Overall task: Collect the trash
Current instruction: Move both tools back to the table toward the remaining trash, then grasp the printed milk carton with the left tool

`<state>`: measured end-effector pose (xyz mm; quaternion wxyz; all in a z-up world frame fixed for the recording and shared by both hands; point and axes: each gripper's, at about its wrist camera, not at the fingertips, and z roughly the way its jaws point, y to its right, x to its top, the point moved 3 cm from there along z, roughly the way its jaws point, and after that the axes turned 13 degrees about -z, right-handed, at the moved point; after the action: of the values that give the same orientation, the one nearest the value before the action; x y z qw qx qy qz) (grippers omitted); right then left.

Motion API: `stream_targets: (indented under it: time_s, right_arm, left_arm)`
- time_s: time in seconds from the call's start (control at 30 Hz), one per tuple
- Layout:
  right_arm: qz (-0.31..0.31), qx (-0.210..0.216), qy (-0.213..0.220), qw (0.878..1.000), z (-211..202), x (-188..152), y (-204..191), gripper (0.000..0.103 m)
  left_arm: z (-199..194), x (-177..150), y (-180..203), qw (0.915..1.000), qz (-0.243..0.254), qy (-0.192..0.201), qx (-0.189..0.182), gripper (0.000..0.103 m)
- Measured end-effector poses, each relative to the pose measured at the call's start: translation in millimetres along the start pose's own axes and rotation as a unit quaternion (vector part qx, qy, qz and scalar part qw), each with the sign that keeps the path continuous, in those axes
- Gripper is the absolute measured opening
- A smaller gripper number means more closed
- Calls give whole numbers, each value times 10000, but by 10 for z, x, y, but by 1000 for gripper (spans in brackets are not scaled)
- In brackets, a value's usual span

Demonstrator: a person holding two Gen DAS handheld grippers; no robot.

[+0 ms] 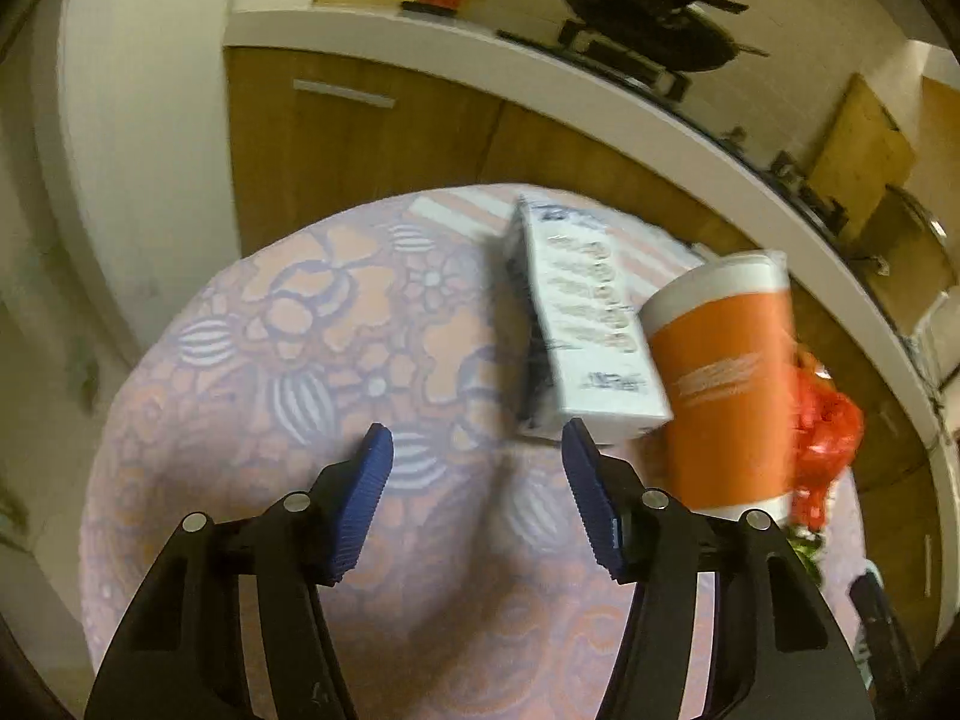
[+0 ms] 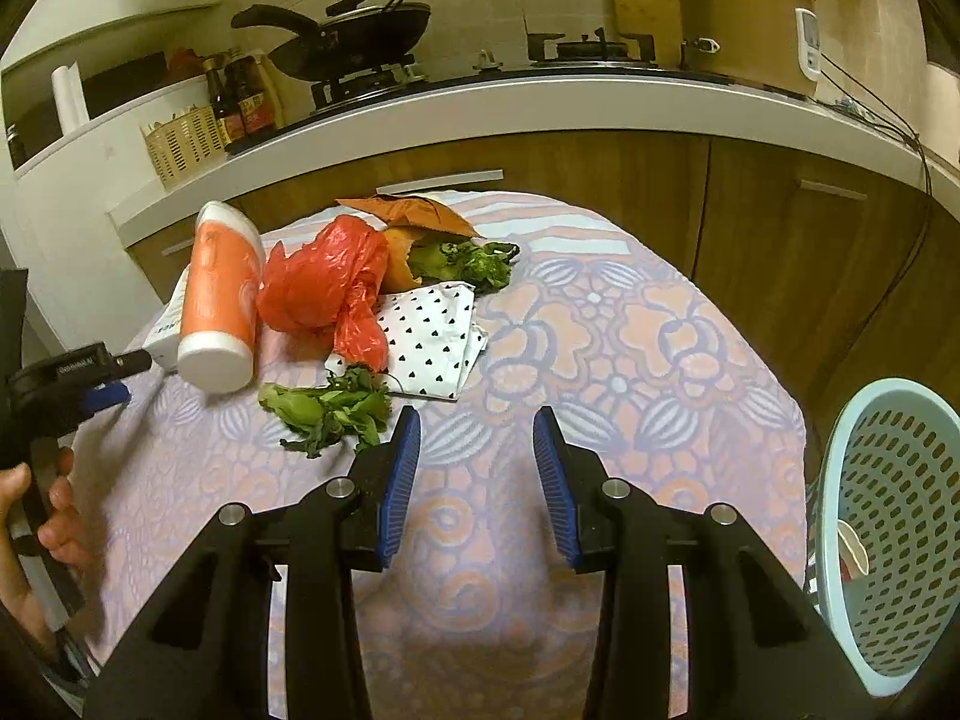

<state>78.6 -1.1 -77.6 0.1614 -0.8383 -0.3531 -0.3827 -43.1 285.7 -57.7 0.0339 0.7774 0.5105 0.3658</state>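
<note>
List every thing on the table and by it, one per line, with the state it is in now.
orange cup: lying on its side
white carton: lying flat beside the cup
red plastic bag: crumpled
paper bag: open, greens spilling out
loose greens: wilted, on the cloth
dotted wrapper: folded flat
blue basket: tilted, nearly empty
left gripper: open, empty
right gripper: open, empty

My left gripper (image 1: 477,450) hangs over the patterned tablecloth (image 1: 312,324), jaws apart, nothing between the blue pads (image 1: 363,501). Just past my right-hand pad lies a white carton (image 1: 591,336), flat and angled away. Against its far side, an orange cup (image 1: 729,384) on its side. Behind the cup, crumpled red plastic (image 1: 825,426). Counter (image 1: 540,69) beyond, with a black pan (image 1: 645,24).
</note>
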Motion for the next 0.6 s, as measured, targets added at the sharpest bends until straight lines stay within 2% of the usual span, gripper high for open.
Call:
stream_targets:
  time_s: [0.1, 0.17, 0.2, 0.27, 0.3, 0.4, 0.43, 0.47, 0.6]
  right_arm:
    - [-33, 6, -15, 10000, 6, -2, -13, 36]
    - [-43, 6, -19, 10000, 7, -4, -16, 36]
    - [-47, 4, -20, 10000, 6, -3, -18, 36]
    - [-51, -3, -29, 10000, 6, -7, -24, 36]
    - [-53, 2, -37, 10000, 9, -7, -24, 36]
    - [-56, 17, -77, 10000, 31, -5, -23, 36]
    - [-67, 3, -98, 9999, 38, -2, -26, 36]
    - [-85, -5, -101, 9999, 36, 1, -33, 36]
    - [-288, -8, -154, 9995, 29, 31, -130, 36]
  left_arm:
    - [3, -13, 267, 9988, 170, -152, -428, 75]
    - [10, -30, 281, 9983, 348, -167, -434, 75]
    - [76, -22, 373, 9981, 553, -125, -244, 75]
    - [210, 12, 411, 9971, 752, -93, 71, 68]
    - [287, 24, 439, 9968, 773, -182, 56, 65]
    - [395, 33, 461, 9971, 687, -325, -45, 64]
    - [405, 38, 477, 9969, 740, -247, -19, 64]
    - [410, 40, 484, 9968, 768, -200, 2, 57]
    - [348, 48, 442, 9971, 741, -100, -159, 53]
